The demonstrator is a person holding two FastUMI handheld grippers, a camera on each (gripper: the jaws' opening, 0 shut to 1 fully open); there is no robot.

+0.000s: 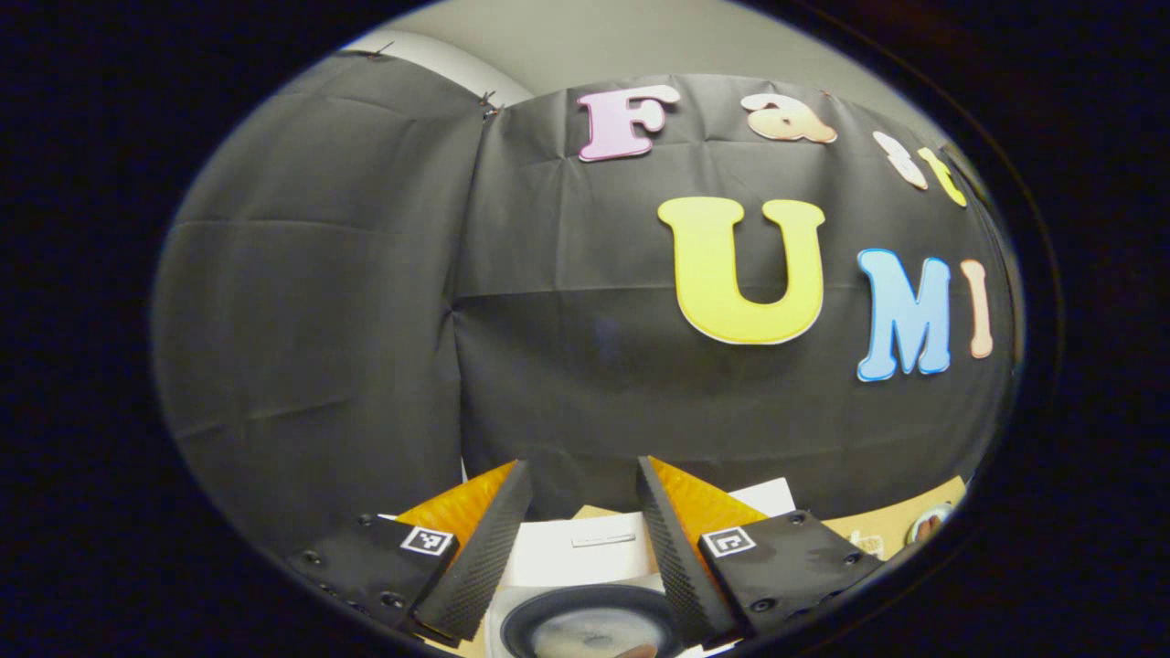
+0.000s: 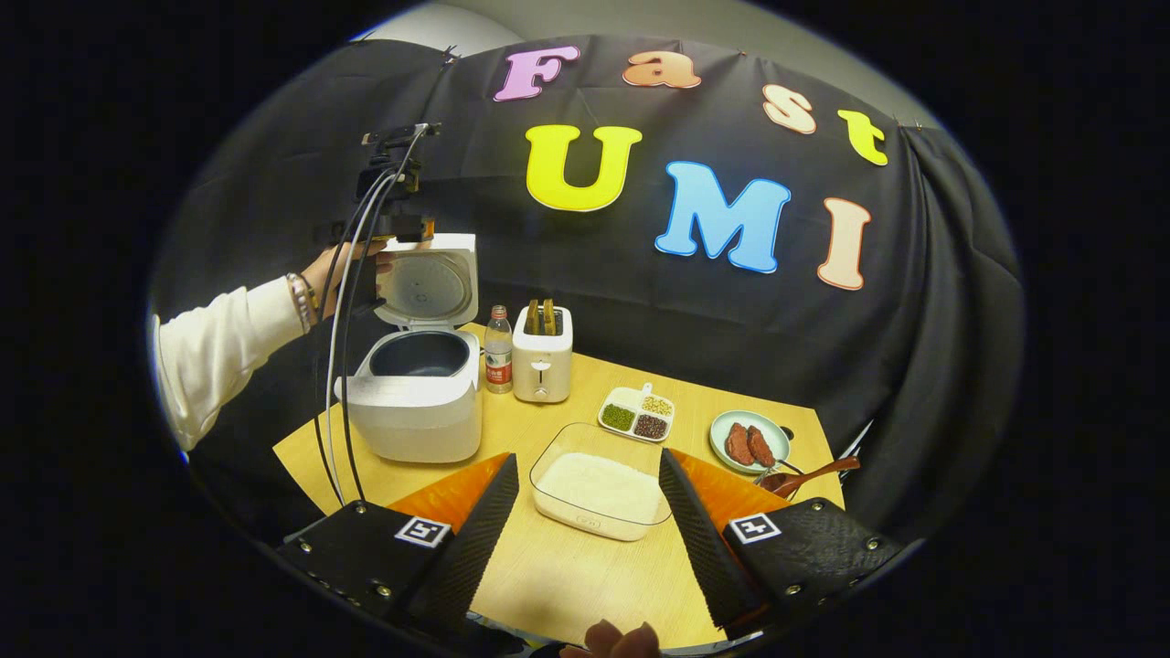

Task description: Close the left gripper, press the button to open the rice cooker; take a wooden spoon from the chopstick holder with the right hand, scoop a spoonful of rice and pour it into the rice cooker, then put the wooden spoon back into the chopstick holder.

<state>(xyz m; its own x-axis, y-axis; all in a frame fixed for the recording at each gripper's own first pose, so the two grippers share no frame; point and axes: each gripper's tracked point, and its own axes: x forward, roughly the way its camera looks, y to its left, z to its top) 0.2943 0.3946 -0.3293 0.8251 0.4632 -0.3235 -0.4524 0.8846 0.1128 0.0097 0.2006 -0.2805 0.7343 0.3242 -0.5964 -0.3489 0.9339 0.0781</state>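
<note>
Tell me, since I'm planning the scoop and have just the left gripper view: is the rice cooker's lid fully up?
Observer: Yes. In the right gripper view the rice cooker's lid stands upright over the open inner pot.
Operator: Where do I scoop from?
Observer: The rice sits in a clear container on the table, ahead of the open right gripper.
Operator: And what do I scoop with?
Observer: The wooden spoon is at the table's right edge, beside the plate, with no gripper on it.
</note>
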